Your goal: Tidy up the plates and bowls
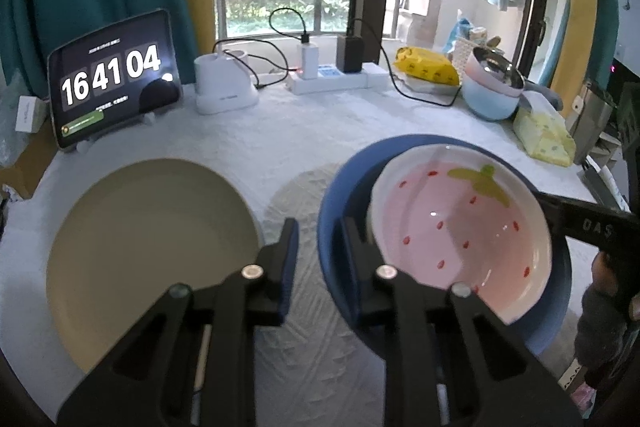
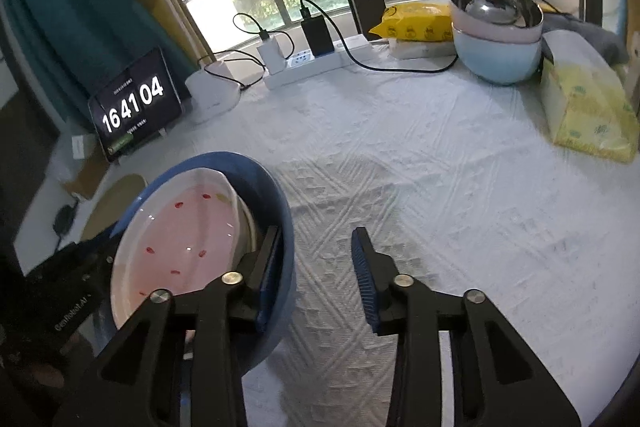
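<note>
Glazed pink strawberry-print ceramic bowl [image 1: 460, 227] nested in round blue bowl [image 2: 276, 203]: rigid, slippery, breakable; grip blue rim; both grippers' fingers apart.

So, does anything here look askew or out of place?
Yes: the pink strawberry-patterned ceramic dish sits tilted inside the deep blue bowl, leaning on its wall rather than lying flat. The left tool straddles the blue bowl's rim. Nothing looks spilled or broken.
</note>
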Available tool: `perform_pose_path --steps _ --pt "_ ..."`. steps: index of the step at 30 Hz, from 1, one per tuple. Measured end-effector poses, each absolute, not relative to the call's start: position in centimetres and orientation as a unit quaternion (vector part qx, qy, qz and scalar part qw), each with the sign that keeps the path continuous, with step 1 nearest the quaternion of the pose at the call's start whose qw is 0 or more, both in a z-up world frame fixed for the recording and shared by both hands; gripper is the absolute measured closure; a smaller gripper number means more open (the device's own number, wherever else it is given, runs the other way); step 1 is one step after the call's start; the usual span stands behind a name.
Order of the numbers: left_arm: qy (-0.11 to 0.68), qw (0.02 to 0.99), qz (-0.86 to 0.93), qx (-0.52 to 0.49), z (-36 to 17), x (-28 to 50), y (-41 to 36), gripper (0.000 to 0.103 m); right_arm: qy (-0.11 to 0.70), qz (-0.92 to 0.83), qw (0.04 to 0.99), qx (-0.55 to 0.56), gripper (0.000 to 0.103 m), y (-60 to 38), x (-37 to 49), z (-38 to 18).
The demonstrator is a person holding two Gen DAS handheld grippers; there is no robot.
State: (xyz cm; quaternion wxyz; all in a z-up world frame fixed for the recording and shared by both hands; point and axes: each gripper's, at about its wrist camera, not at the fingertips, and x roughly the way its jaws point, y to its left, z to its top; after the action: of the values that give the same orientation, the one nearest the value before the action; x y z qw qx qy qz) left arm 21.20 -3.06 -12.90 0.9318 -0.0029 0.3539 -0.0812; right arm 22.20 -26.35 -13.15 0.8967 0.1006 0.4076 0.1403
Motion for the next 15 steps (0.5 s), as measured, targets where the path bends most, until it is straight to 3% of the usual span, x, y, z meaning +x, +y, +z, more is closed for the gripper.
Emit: perform_pose_path --steps 1,5,15 --pt "0.353 0.932 -0.083 -0.003 -12.9 21.1 -3.2 0.092 0.407 0.143 0.896 0.104 0.077 -26.2 22.2 -13.1" --pt "0.348 0.935 -0.074 -0.001 -12.9 21.0 -3.6 0.094 0.400 0.146 0.900 0.093 0.094 -25.2 21.8 -12.8" --pt "0.352 0.932 -0.080 -0.016 -12.7 21.1 -3.4 0.095 0.397 0.135 0.903 0.095 0.095 -25.0 21.7 -12.6"
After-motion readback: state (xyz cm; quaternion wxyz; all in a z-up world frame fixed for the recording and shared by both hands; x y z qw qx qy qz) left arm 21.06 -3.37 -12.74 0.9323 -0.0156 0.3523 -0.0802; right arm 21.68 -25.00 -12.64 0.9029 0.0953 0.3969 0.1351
